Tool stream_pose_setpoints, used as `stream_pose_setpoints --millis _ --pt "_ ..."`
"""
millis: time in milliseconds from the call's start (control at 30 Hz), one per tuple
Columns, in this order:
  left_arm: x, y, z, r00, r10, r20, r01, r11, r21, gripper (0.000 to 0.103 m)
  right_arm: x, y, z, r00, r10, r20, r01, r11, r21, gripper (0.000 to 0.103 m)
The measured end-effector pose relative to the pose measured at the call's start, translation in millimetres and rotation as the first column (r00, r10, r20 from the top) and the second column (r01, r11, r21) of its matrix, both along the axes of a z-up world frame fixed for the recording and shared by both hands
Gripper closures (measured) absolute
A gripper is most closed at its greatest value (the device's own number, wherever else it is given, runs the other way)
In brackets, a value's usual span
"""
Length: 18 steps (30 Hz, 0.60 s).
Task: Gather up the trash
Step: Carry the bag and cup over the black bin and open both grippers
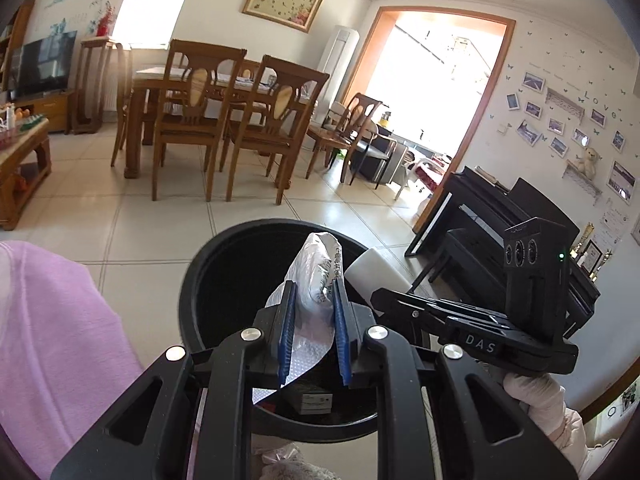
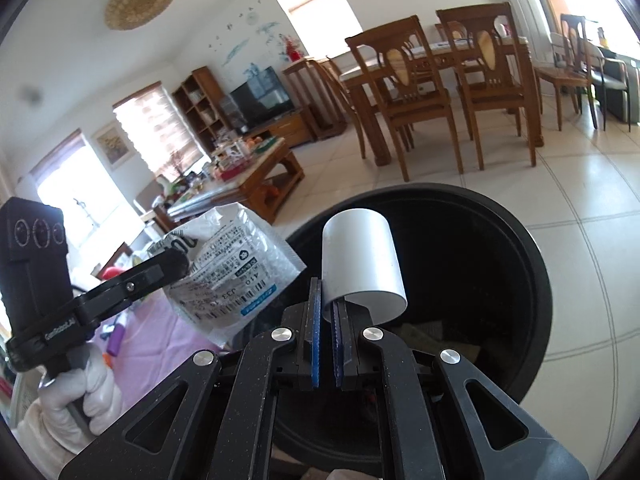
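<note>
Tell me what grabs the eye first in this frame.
A round black trash bin fills the foreground. Above its mouth, the left gripper pinches a crumpled white plastic bag, and the right gripper clamps the rim of a white paper cup beside it.

A wooden dining table (image 1: 224,84) is standing on the tiled floor (image 1: 168,216), with matching chairs (image 1: 188,120) pulled in around it. Left of the dining table, a television (image 1: 44,64) is sitting on a low cabinet. Right of the dining table, a black piano (image 1: 500,216) is standing against the wall, and a framed picture (image 1: 283,8) is hanging above it.
</note>
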State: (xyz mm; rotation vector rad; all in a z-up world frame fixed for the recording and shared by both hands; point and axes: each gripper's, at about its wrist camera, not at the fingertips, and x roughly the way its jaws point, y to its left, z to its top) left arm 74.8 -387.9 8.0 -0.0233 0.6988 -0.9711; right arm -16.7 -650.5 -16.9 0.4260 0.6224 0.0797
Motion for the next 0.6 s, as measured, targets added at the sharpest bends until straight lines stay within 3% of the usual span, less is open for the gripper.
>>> stream_pose_setpoints --millis 300,600 --pt "2.0 -25.1 -40.7 0.999 -0.035 -0.028 0.038 0.992 0.122 0.085 2.6 -8.2 -41.0 0.998 -0.008 -0.056 0.01 0.999 0.033 0.097" --pt "-15.3 -20.7 -31.0 0.998 -0.023 0.057 0.01 0.976 0.217 0.079 5.9 4.5 -41.9 0.998 -0.012 -0.07 0.014 1.0 0.026 0.094"
